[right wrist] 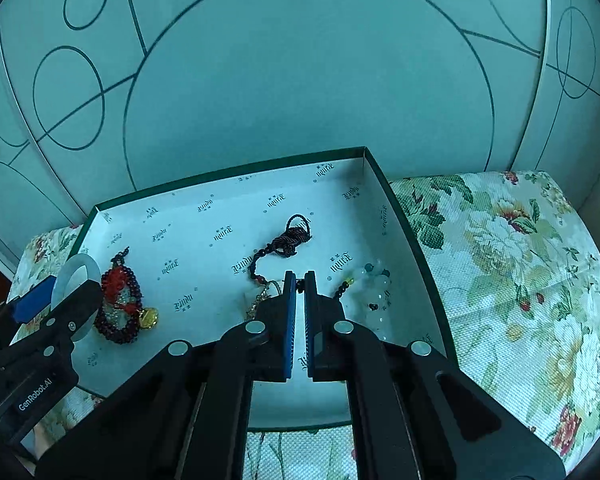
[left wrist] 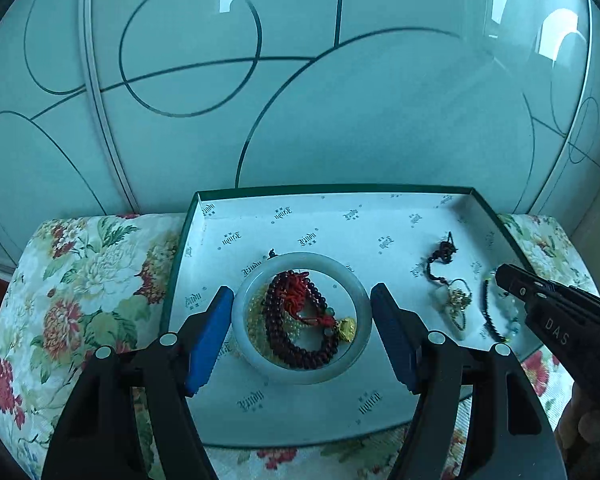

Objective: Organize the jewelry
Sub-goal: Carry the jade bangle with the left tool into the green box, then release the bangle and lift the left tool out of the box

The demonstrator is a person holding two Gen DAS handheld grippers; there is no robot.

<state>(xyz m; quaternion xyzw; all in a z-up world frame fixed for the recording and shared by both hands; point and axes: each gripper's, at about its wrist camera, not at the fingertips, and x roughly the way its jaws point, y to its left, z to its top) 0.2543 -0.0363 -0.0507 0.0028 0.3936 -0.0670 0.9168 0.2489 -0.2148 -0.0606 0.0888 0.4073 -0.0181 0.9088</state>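
Observation:
A pale jade bangle (left wrist: 302, 374) lies in the green-edged box (left wrist: 204, 420), ringed around a dark red bead bracelet (left wrist: 296, 346) with a red tassel and gold charm. My left gripper (left wrist: 302, 300) is open, one blue pad on each side of the bangle, not visibly gripping. My right gripper (right wrist: 300, 280) is nearly shut on a black beaded bracelet (right wrist: 342, 289) with pale beads, just above the box floor. A dark cord necklace with a pale pendant (left wrist: 446, 306) lies beside it; it also shows in the right wrist view (right wrist: 290, 238).
The box rests on a floral cushioned seat (right wrist: 500, 264) against a frosted glass wall (left wrist: 300, 100) with circle lines. The right gripper's body (left wrist: 556, 312) reaches over the box's right side.

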